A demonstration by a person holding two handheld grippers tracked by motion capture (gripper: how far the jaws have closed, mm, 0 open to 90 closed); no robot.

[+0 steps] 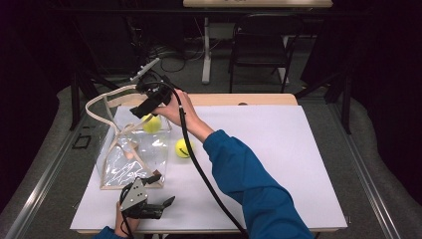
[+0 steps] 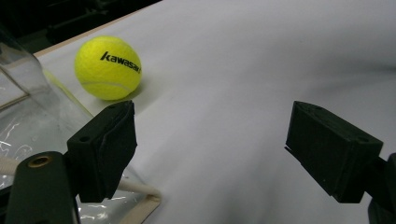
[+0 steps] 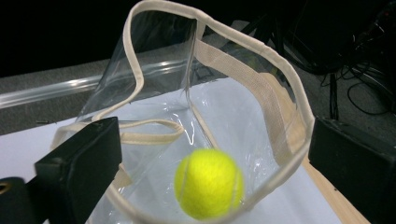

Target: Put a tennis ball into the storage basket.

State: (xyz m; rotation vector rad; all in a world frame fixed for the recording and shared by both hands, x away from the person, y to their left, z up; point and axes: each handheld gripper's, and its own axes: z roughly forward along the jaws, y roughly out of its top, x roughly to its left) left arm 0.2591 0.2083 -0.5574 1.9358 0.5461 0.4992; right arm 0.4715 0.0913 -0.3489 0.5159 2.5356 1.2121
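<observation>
Clear plastic bag (image 1: 132, 154) is seen from above, with the right gripper (image 1: 149, 107) held open over its mouth and one yellow ball (image 1: 152, 123) inside. A second ball (image 1: 183, 148) lies just beside the bag.

Beside the bag, the left gripper (image 2: 210, 144) is held open and empty; that ball (image 2: 108, 67) should be approached squarely.

Past the right gripper (image 3: 210, 158), the bag's trim (image 3: 280, 93) could be snagged.

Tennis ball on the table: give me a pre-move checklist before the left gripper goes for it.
1. Left gripper open: ok, its fingers stand wide apart in its own view.
2. Tennis ball on the table free and in sight: ok, it rests beside the clear bag, nothing on it.
3. Other tennis ball inside the bag: ok, seen through the bag's mouth.
4. Right gripper empty: ok, open above the bag.
5. Bag steady by itself: cannot tell.
</observation>
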